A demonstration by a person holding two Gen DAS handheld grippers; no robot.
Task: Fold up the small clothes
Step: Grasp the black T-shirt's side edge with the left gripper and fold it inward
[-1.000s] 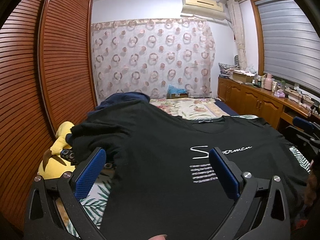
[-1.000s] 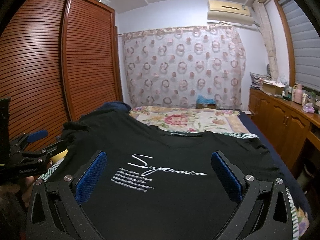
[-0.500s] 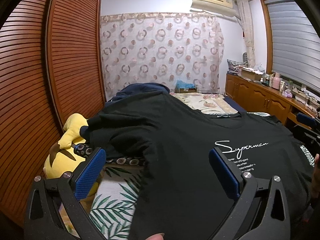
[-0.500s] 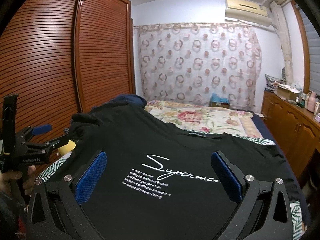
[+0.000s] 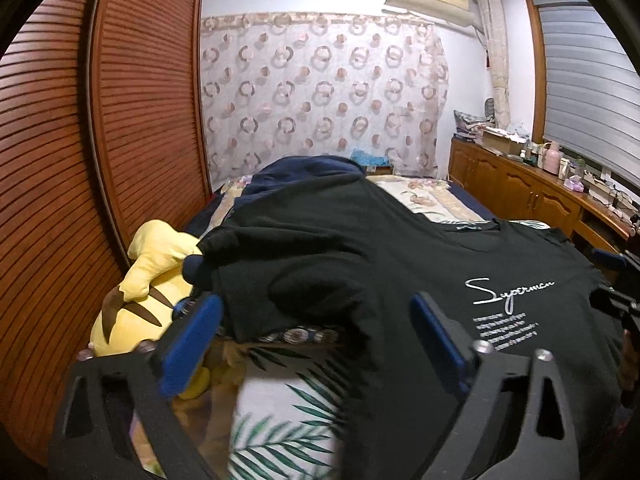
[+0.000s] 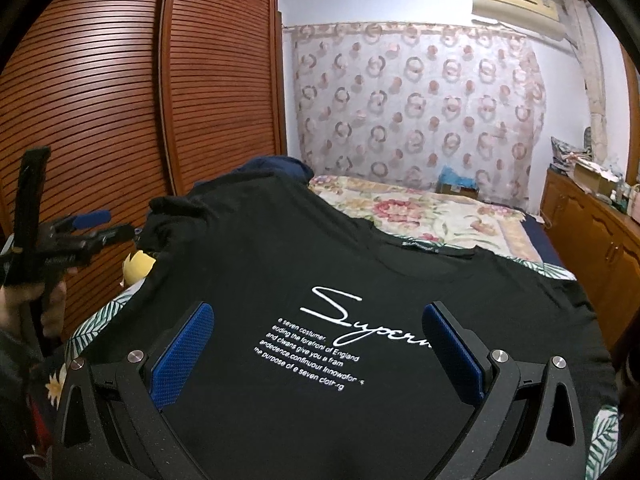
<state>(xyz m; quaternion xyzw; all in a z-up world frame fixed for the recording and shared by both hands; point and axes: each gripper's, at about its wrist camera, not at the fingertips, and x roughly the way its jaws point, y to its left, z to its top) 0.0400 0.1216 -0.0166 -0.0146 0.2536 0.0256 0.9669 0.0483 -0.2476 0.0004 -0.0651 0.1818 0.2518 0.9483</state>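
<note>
White script "Superman" above small partly legible lines on black T-shirt (image 6: 280,264)

Both cameras rode low on hand-held grippers, looking slightly downward along the bed (image 6: 460,216) toward the curtain (image 5: 320,96), the left from nearer the wardrobe (image 5: 132,100), the right close over the black T-shirt (image 6: 280,264), and both shared shirt, bed, curtain and wardrobe

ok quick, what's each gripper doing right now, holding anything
Left gripper: open, jaws just been closing, shirt sleeve between them, not yet pinched.
Right gripper: open, holding nothing, over the shirt.
</note>
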